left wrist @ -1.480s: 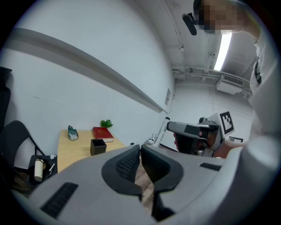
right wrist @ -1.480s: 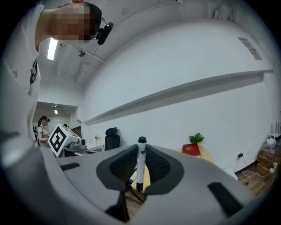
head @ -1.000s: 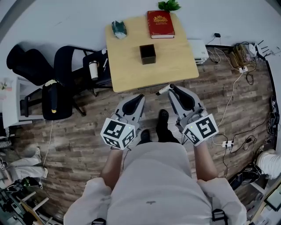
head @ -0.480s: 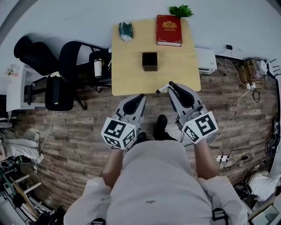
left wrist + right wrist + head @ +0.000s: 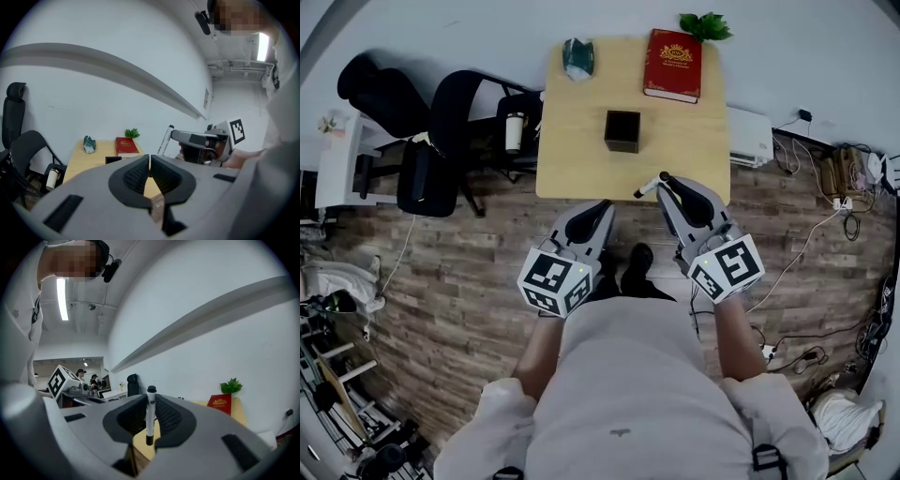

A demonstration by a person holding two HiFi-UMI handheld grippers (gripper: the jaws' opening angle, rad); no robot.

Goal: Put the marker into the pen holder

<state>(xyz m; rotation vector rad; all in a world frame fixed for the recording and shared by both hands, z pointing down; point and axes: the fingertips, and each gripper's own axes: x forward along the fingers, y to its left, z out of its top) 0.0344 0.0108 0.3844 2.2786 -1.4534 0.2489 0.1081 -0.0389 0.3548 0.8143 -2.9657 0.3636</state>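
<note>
A white marker (image 5: 150, 416) with black ends stands upright between the jaws of my right gripper (image 5: 151, 419), which is shut on it. From the head view the marker (image 5: 649, 187) sticks out leftward from the right gripper (image 5: 664, 181) just at the near edge of the wooden table (image 5: 572, 150). The black square pen holder (image 5: 622, 130) sits mid-table, some way beyond the marker. My left gripper (image 5: 606, 206) hovers over the floor short of the table, jaws together with nothing between them (image 5: 149, 165). The marker (image 5: 165, 139) shows in the left gripper view too.
A red book (image 5: 673, 65) and a green plant (image 5: 705, 24) lie at the table's far right, a teal crumpled object (image 5: 577, 55) at the far left. Black office chairs (image 5: 441, 122) stand left of the table. Cables (image 5: 825, 187) run across the wooden floor to the right.
The view has shifted so the table sits slightly nearer and more centred; both grippers hold the same pose, the marker still clamped in the right one.
</note>
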